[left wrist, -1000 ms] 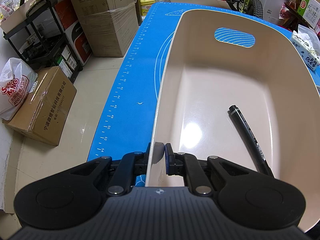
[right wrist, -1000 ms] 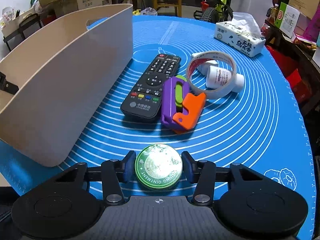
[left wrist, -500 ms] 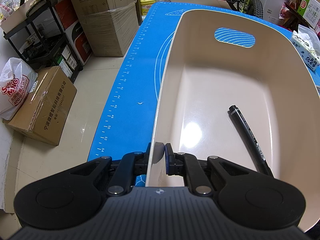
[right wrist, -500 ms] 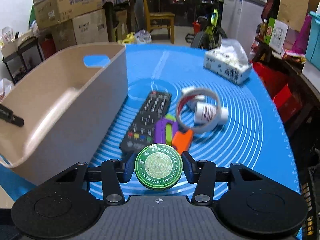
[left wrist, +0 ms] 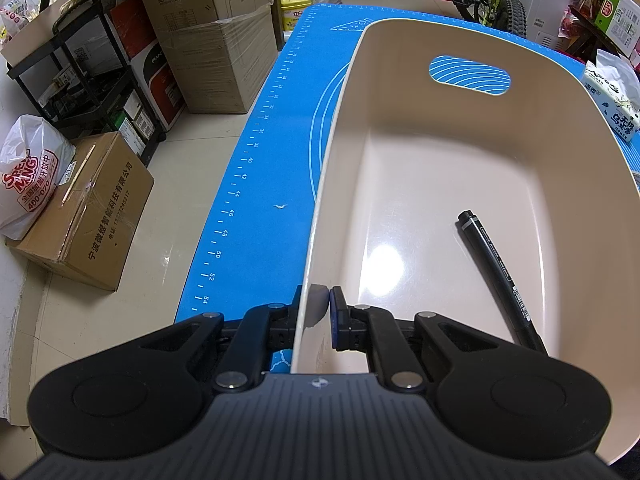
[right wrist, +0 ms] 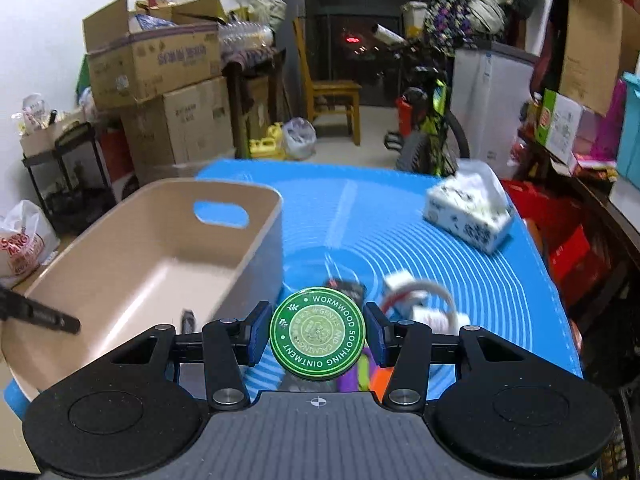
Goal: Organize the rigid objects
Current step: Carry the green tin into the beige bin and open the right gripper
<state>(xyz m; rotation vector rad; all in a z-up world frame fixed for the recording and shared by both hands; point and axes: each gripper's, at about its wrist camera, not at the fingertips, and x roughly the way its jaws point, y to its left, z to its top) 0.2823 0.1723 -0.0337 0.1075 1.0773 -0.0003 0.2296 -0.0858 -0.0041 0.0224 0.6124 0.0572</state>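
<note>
Left gripper (left wrist: 320,316) fingers clenched on beige bin (left wrist: 460,152) rim, likely steadying it. Right gripper (right wrist: 317,334) fingers grasp green ointment tin (right wrist: 317,334), aloft over desk (right wrist: 500,292); bin at its 10 o'clock. Marker pen (left wrist: 496,276) inside.

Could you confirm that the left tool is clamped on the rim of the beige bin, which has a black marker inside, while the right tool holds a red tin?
Nearly right, but the tin is green, not red, as the right wrist view shows between the pads of the right tool. The rest holds: the left tool is clamped on the rim of the beige bin, and the black marker lies inside it.
</note>
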